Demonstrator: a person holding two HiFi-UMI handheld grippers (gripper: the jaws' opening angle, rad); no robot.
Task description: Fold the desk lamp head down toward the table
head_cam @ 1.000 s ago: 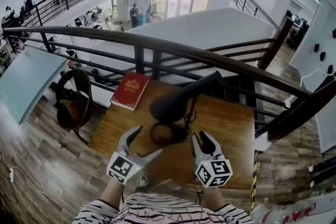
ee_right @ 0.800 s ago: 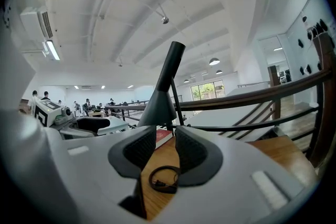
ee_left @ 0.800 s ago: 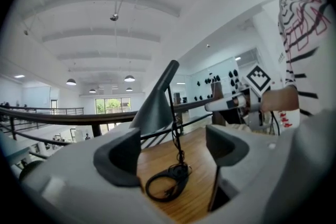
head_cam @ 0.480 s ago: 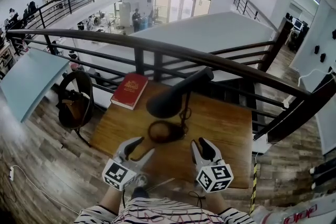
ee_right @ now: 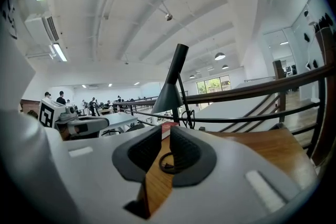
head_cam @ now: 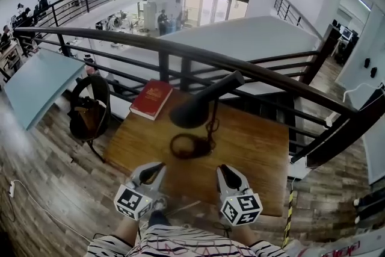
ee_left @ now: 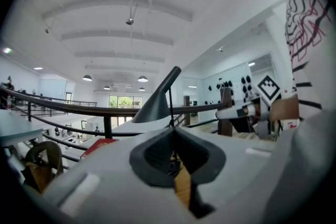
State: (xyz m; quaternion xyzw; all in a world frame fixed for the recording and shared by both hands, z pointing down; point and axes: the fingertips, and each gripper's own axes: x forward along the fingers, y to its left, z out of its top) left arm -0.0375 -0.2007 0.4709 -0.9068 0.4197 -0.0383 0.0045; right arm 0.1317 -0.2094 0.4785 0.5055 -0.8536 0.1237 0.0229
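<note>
Left tool [head_cam: 157, 168] well short of lamp [head_cam: 191, 112]

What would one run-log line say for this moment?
lamp: head angled down, untouched | left gripper: shut, empty | right gripper: jaws closing, empty | both at near edge of table

No lettering is readable; print on the red book [head_cam: 151, 99] is too small.

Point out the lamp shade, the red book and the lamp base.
lamp shade [head_cam: 189, 112], head view, on the wide dark cone.
red book [head_cam: 151, 99], head view, middle of its cover.
lamp base [head_cam: 183, 146], head view, on the round dark foot.
</note>
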